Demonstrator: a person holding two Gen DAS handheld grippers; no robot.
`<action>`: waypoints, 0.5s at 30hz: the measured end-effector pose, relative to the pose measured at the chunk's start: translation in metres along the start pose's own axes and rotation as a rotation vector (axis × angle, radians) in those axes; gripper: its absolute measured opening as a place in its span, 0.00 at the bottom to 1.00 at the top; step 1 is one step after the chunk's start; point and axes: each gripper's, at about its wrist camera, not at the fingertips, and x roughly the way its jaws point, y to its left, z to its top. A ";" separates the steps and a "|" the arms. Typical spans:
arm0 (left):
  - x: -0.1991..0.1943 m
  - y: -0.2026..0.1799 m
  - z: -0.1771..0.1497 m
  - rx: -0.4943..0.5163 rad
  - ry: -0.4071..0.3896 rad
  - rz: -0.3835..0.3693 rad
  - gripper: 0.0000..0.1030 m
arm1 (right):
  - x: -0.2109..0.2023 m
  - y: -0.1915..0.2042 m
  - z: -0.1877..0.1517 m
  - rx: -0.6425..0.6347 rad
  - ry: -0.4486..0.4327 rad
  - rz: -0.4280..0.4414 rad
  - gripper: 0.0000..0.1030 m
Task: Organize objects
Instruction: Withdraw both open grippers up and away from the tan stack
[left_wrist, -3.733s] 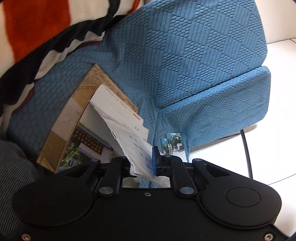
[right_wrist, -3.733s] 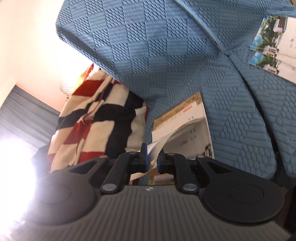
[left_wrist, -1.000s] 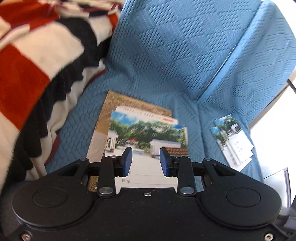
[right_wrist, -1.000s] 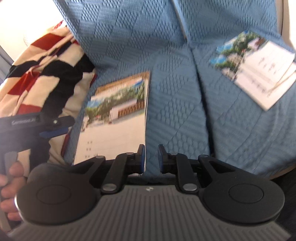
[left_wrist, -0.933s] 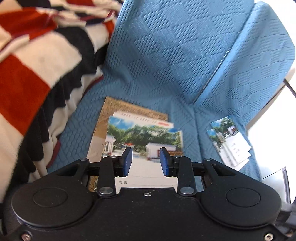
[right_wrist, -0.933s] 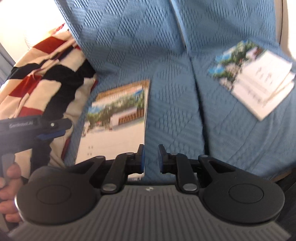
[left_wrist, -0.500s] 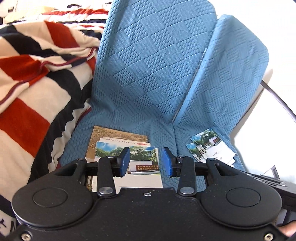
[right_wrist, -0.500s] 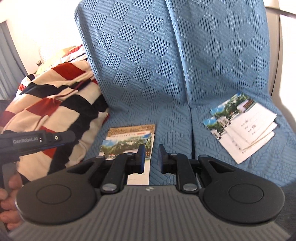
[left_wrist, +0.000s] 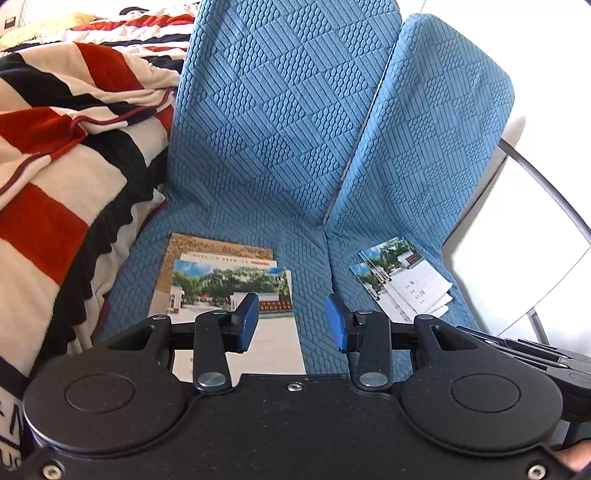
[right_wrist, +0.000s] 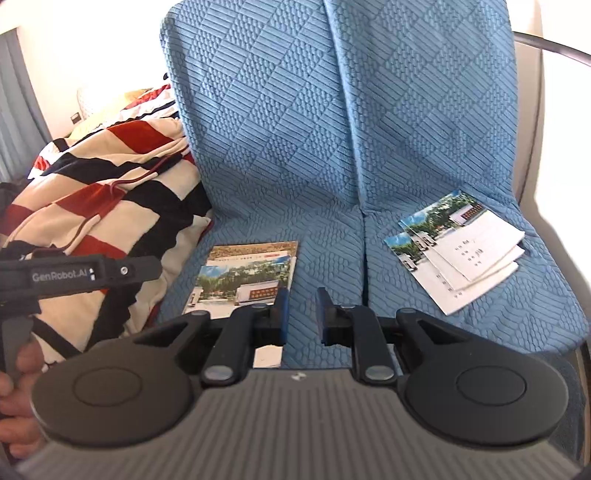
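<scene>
A stack of booklets (left_wrist: 229, 280) (right_wrist: 251, 273), topped by a photo cover of a gate and trees, lies flat on the left blue seat cushion (left_wrist: 221, 210). A second, fanned pile of booklets (left_wrist: 406, 277) (right_wrist: 461, 247) lies on the right cushion (right_wrist: 498, 295). My left gripper (left_wrist: 291, 306) hovers above and in front of the left stack, open with nothing between its blue pads. My right gripper (right_wrist: 301, 295) hangs over the cushion beside that stack, its jaws a narrow gap apart and empty. In the right wrist view the left gripper's body (right_wrist: 74, 275) shows at the left, held by a hand (right_wrist: 14, 387).
A red, black and cream striped blanket (left_wrist: 55, 166) (right_wrist: 103, 199) is heaped against the left cushion. The blue textured backrests (left_wrist: 277, 129) (right_wrist: 332, 110) rise behind both piles. A curved metal tube (left_wrist: 546, 184) (right_wrist: 554, 48) runs along the right side.
Both grippers let go of the booklet they held, which now lies flat on the left stack. Both have risen and drawn back, and the left jaws stand wider.
</scene>
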 end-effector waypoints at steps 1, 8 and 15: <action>0.000 0.000 -0.001 0.001 0.000 0.001 0.37 | -0.001 -0.001 0.000 0.004 0.001 -0.001 0.18; 0.001 -0.007 -0.001 0.012 -0.005 -0.009 0.38 | -0.004 -0.010 0.000 0.010 -0.001 -0.030 0.18; 0.008 -0.021 -0.001 0.030 0.005 -0.023 0.42 | -0.007 -0.023 0.000 0.024 -0.003 -0.065 0.19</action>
